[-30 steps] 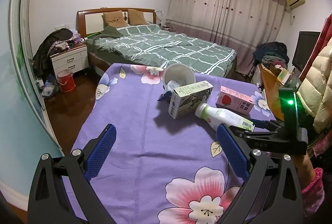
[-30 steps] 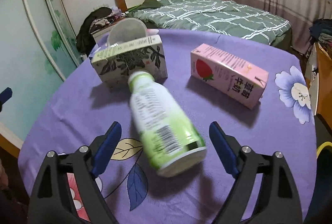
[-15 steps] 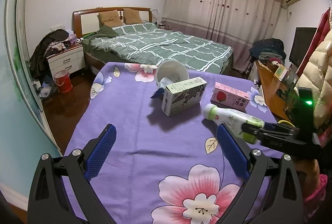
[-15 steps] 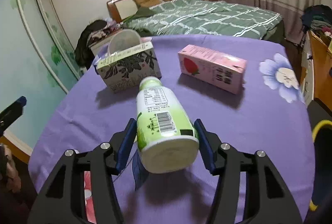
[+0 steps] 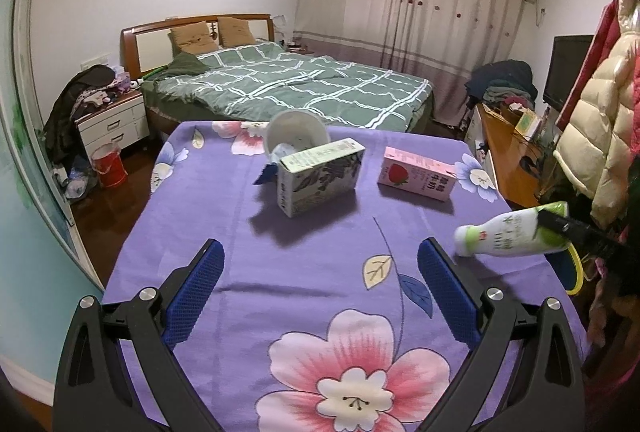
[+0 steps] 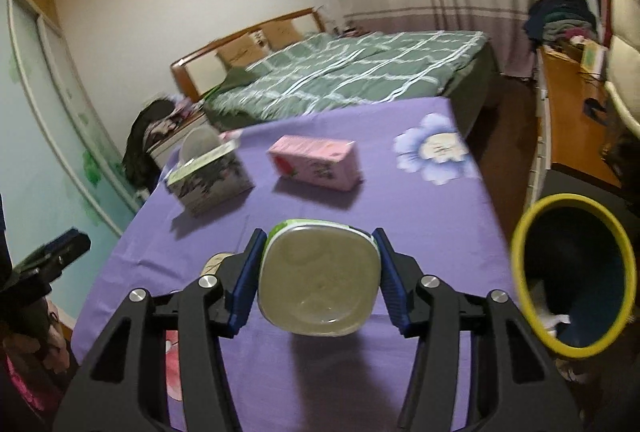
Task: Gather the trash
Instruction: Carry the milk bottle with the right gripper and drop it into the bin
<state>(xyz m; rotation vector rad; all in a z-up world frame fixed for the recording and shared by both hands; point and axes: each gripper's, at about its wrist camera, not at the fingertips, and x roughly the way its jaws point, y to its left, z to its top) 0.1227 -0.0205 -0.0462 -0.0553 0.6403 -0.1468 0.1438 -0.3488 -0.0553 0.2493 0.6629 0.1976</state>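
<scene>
Bottle (image 6: 318, 280), green-and-white: pinched at its base between my right gripper (image 6: 319, 282) fingers, lifted off the table (image 6: 420, 216) beside the yellow-rimmed bin (image 6: 520, 296); left gripper (image 5: 320, 296) fingers spread, empty; carrying step, next I judge a swing over the bin before release.

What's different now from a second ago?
The right tongs closed on the green-and-white bottle, lifted it off the purple cloth and swung it toward the yellow-rimmed bin. The two cartons, the tub and the open left tongs look unchanged.
</scene>
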